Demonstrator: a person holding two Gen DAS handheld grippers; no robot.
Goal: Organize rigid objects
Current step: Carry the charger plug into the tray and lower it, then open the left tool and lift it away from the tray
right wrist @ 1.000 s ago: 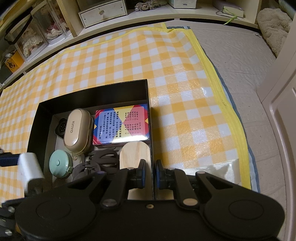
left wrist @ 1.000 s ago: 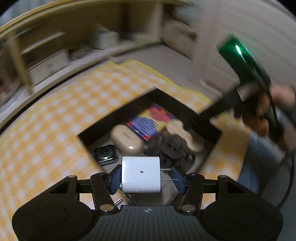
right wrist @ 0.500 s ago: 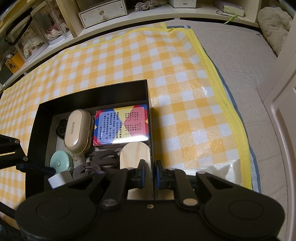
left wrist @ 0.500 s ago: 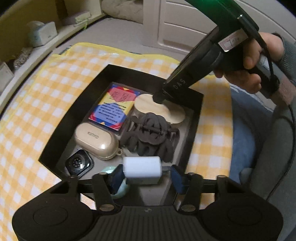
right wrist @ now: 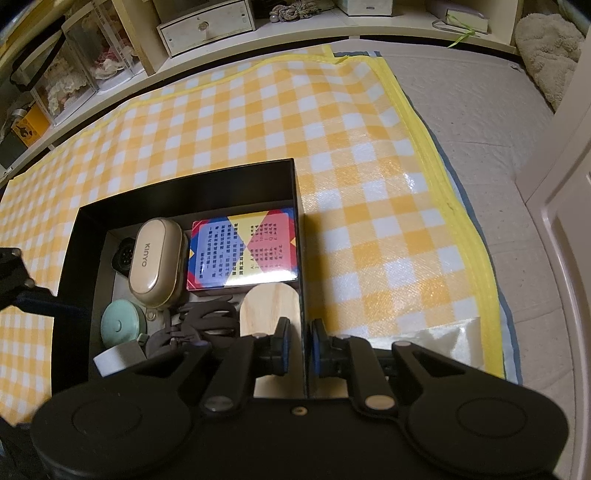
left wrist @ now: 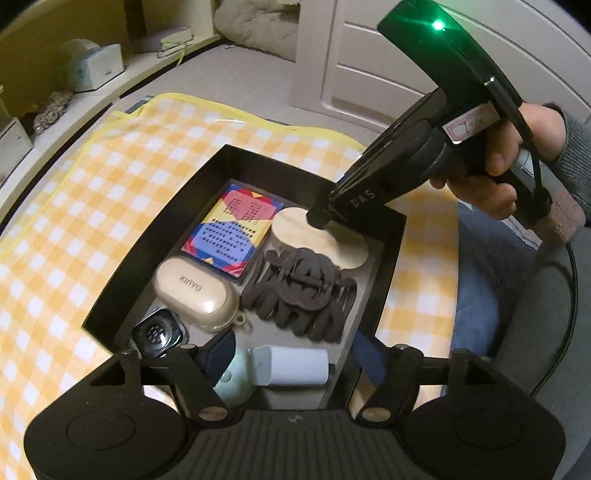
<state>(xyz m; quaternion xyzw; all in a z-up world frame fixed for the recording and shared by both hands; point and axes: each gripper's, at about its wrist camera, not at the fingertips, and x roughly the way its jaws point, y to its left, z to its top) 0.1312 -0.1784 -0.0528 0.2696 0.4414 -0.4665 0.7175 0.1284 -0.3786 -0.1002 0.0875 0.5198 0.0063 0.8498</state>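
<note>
A black box (left wrist: 110, 284) on a yellow checked mat holds a colourful card box (left wrist: 232, 232), a beige KINYO case (left wrist: 192, 295), a dark hair claw (left wrist: 299, 291), a wooden disc (left wrist: 306, 236), a watch (left wrist: 157, 334), a mint round tin (left wrist: 231, 382) and a white charger (left wrist: 295, 365). My left gripper (left wrist: 295, 362) is open; the charger lies in the box between its fingers, touching neither. My right gripper (right wrist: 299, 350) is shut on the box's right wall (right wrist: 300, 258), beside the wooden disc (right wrist: 269, 306). The charger (right wrist: 118, 358) also shows in the right wrist view.
The yellow checked mat (right wrist: 332, 129) lies on a grey floor (right wrist: 480, 110). Low shelves with a drawer unit (right wrist: 207, 22) and clear boxes run along the far side. A white door (left wrist: 369, 74) and a fluffy cushion (right wrist: 546, 48) stand at the right.
My left gripper carried the white charger over the box, lowered it and opened, leaving the charger lying in the box's near corner. My right gripper has stayed shut on the box wall.
</note>
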